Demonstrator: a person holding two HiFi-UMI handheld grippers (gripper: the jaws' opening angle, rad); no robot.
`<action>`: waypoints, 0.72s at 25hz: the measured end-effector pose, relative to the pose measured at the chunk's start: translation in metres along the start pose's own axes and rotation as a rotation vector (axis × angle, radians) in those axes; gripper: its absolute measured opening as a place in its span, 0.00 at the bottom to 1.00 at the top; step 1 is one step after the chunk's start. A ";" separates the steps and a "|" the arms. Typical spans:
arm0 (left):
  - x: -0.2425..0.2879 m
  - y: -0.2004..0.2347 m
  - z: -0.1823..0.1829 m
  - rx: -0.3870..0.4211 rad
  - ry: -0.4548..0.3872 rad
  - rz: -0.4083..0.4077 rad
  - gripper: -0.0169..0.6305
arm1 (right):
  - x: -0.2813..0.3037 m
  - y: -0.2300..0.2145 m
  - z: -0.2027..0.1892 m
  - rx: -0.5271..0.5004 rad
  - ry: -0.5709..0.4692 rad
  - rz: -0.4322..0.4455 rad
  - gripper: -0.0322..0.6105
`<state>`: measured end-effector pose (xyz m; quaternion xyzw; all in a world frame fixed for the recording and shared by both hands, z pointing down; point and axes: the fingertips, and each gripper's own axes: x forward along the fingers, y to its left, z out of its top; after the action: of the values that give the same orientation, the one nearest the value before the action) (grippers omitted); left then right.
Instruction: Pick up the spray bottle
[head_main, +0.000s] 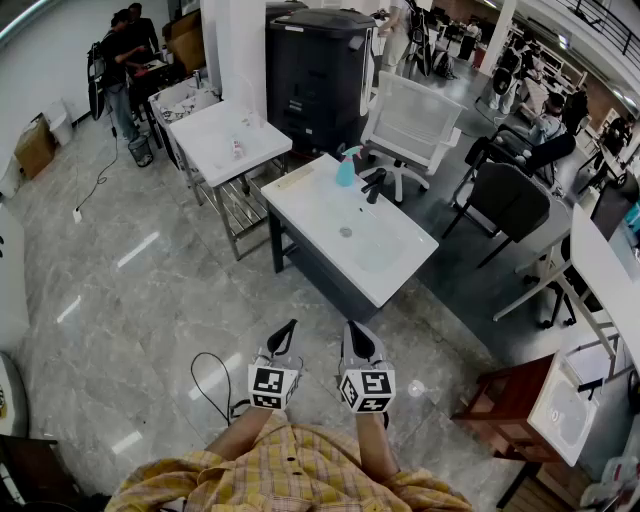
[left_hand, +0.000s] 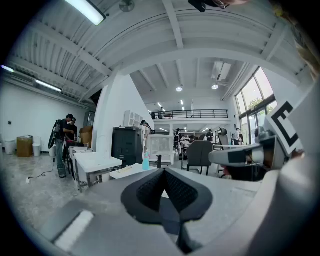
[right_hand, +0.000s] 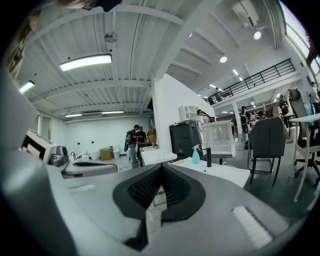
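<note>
Far-off spray bottle (head_main: 346, 168) too small for detail; plaid shirt (head_main: 290, 478) partly beyond the bottom edge.

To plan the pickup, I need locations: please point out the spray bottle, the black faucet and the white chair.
spray bottle (head_main: 345, 172), head view, on its teal body.
black faucet (head_main: 374, 186), head view, on its upright stem.
white chair (head_main: 418, 118), head view, on its mesh backrest.
</note>
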<state>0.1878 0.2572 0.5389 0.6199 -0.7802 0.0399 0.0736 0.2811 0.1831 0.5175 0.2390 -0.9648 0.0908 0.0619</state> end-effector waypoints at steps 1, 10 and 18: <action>0.000 0.002 0.000 -0.004 0.001 -0.002 0.02 | 0.001 0.002 0.001 0.000 -0.001 -0.004 0.03; 0.008 0.026 0.003 0.004 -0.003 -0.020 0.02 | 0.022 0.015 0.002 0.025 -0.008 -0.011 0.03; 0.030 0.057 0.010 -0.008 -0.024 -0.077 0.02 | 0.056 0.024 0.018 0.054 -0.060 -0.046 0.04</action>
<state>0.1246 0.2396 0.5358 0.6495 -0.7569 0.0266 0.0680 0.2195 0.1750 0.5055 0.2655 -0.9576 0.1079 0.0287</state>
